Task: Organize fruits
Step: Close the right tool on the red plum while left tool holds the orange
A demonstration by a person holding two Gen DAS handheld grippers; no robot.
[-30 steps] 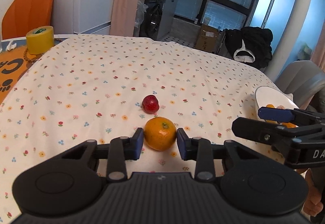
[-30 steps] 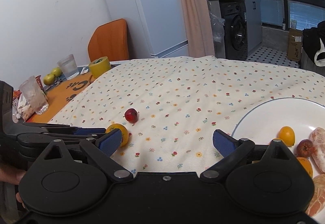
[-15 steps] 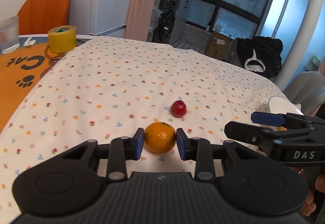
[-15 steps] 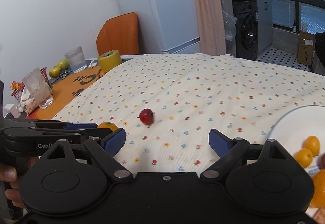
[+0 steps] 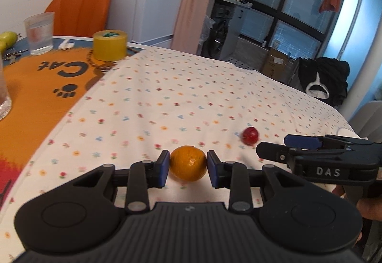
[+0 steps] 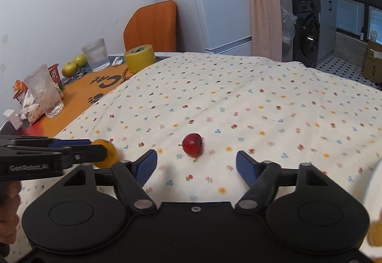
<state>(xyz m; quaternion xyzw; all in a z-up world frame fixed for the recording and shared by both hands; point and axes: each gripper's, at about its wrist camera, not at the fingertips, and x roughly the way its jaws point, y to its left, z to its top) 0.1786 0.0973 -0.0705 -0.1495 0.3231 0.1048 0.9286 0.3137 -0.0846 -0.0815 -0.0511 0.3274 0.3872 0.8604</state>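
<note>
left wrist: low, close, facing across tablecloth (image 5: 167, 86) | right wrist: likewise | shared: tablecloth, probably same patch

The left gripper (image 5: 188, 168) has its two blue-padded fingers (image 5: 163, 167) pressed against either side of an orange (image 5: 188, 166), which sits low over the flowered tablecloth (image 5: 167, 96). To the right, a small red fruit (image 5: 250, 135) lies on the cloth, just beyond the tip of the right gripper (image 5: 310, 151), which reaches in from the right edge with a hand (image 5: 367, 208) behind it. At the far left, an orange mat (image 5: 35, 86) with a paw print carries a roll of yellow tape (image 5: 109, 45) and a glass (image 5: 39, 33). An orange chair (image 5: 81, 12) stands behind the table
</note>
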